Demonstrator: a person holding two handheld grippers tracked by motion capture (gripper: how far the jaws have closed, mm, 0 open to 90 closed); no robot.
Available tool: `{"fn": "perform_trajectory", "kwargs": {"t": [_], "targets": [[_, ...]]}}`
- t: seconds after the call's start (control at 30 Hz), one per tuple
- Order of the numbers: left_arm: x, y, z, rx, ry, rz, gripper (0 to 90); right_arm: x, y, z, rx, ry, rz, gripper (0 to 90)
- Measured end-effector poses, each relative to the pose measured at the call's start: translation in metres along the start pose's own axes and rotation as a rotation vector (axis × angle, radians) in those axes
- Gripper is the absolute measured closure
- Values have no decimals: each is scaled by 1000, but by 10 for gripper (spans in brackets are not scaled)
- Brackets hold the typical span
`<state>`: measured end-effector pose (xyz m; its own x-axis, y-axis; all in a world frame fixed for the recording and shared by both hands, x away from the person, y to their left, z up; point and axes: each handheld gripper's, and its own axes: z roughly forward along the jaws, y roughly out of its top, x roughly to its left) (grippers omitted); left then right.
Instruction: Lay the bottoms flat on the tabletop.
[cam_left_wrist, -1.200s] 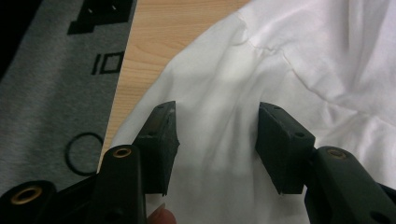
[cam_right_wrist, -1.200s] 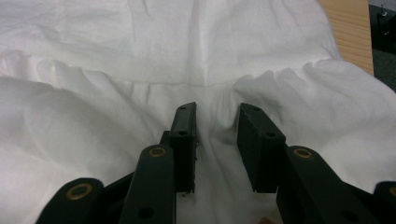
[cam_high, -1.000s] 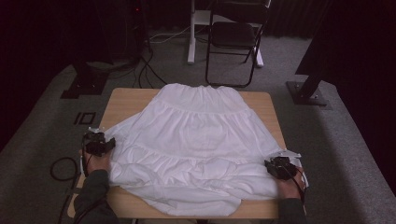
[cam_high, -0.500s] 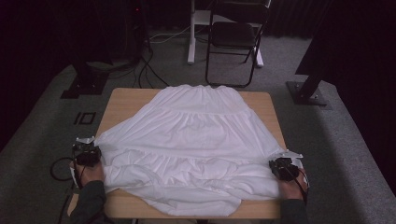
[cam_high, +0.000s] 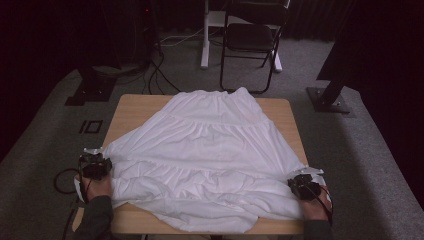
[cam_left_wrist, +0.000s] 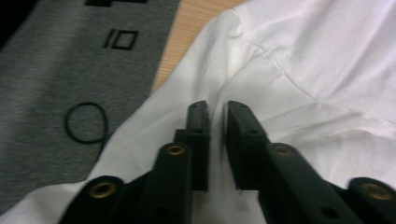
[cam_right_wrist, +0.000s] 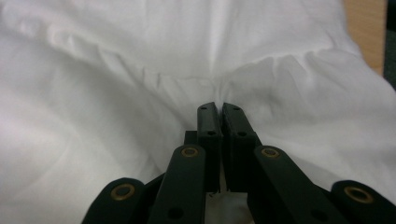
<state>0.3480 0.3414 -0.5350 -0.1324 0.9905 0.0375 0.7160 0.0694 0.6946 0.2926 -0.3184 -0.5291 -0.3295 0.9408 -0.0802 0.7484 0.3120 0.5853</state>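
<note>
1. We found a white skirt spread flat over a wooden table, its narrow waist end toward the far edge and its wide hem toward the person's side, where the cloth overhung the near edge.
2. The left gripper sat at the skirt's left hem corner, at the table's left edge, held in the person's left hand.
3. In the left gripper view, the left gripper had its jaws drawn close but not meeting — a narrow slit stood between them. They had just been opening a little after a full close.
4. A ridge of white fabric ran up from that slit, and cloth lay under and around both jaws. We could not tell whether the pads still pressed on it.
5. The right gripper sat at the right hem corner, near the table's right front corner, held in the person's right hand.
6. In the right gripper view, the right gripper had its jaws closed almost flush — a pinched fold of the skirt gathered at the tips, with creases fanning away from them.
7. The skirt lay stretched between the two grippers, which were well apart at opposite ends of the hem.
8. A dark folding chair stood on the grey carpet beyond the table.
</note>
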Motion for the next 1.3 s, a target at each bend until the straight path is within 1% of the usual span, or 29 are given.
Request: {"fn": "perform_trajectory", "kwargs": {"t": [0.07,0.1,0.13,0.17,0.2,0.23,0.27,0.3,0.33,0.4,0.47,0.5,0.53,0.57,0.6,0.63,0.67,0.7,0.73,0.77,0.8,0.83,0.9,0.97,1.07,1.13,1.17,1.23,1.3], "targets": [[-2,0,-2,-11,-10,10,730,2,0,-1,8,-8,-10,848],[-2,0,-2,-11,-10,10,730,3,0,-1,-5,-10,-15,795],[-7,3,-11,-40,-41,24,703,1,-2,-3,-67,-2,-3,688],[-10,4,-16,-51,-56,32,694,-1,-2,-5,-86,-17,6,656],[-12,6,-18,-51,-74,41,682,-4,-2,-7,-108,-43,23,649],[-16,7,-22,-48,-103,57,670,-6,-2,-9,-118,-50,34,646],[-21,7,-24,-46,-130,71,663,-11,-2,-11,-124,-74,55,622],[-25,7,-25,-34,-164,88,652,-15,-2,-11,-121,-108,75,590],[-30,7,-25,-18,-193,104,628,-19,-3,-10,-120,-121,100,569],[-41,3,-24,1,-223,141,596,-26,-3,-5,-109,-112,135,521],[-48,0,-22,18,-243,167,563,-28,-3,3,-89,-108,139,486],[-50,-2,-21,23,-245,170,545,-27,-4,7,-75,-101,139,479],[-53,-4,-19,31,-254,171,529,-27,-4,9,-82,-91,144,491],[-54,-6,-18,37,-257,176,519,-27,-4,9,-85,-79,154,516],[-56,-8,-16,48,-258,182,508,-27,-4,9,-83,-59,162,574],[-58,-11,-15,37,-249,196,509,-28,-4,9,-82,-39,162,614],[-59,-13,-16,26,-246,202,522,-27,-4,8,-78,-36,158,677],[-59,-14,-17,25,-246,202,575,-27,-4,7,-69,-37,148,737],[-59,-15,-19,26,-250,195,683,-26,-4,6,-60,-39,145,784],[-59,-17,-20,24,-252,196,767,-25,-3,6,-54,-43,134,816],[-59,-18,-21,28,-250,203,827,-24,-4,5,-49,-46,133,836],[-59,-19,-23,32,-236,208,868,-23,-4,4,-45,-47,130,847],[-56,-21,-26,36,-224,218,880,-23,-6,2,-39,-47,133,854],[-47,-24,-29,40,-220,205,882,-22,-10,-1,-42,-43,140,855],[-33,-29,-32,37,-197,184,882,-23,-17,-6,-41,-18,156,855],[-25,-32,-34,34,-178,182,881,-22,-22,-10,-42,-3,167,854],[-22,-33,-35,32,-171,172,881,-21,-25,-12,-44,3,170,854],[-19,-34,-37,37,-171,162,880,-19,-30,-16,-41,12,168,855],[-21,-37,-39,32,-171,171,880,-19,-34,-20,-37,8,166,856]]}}
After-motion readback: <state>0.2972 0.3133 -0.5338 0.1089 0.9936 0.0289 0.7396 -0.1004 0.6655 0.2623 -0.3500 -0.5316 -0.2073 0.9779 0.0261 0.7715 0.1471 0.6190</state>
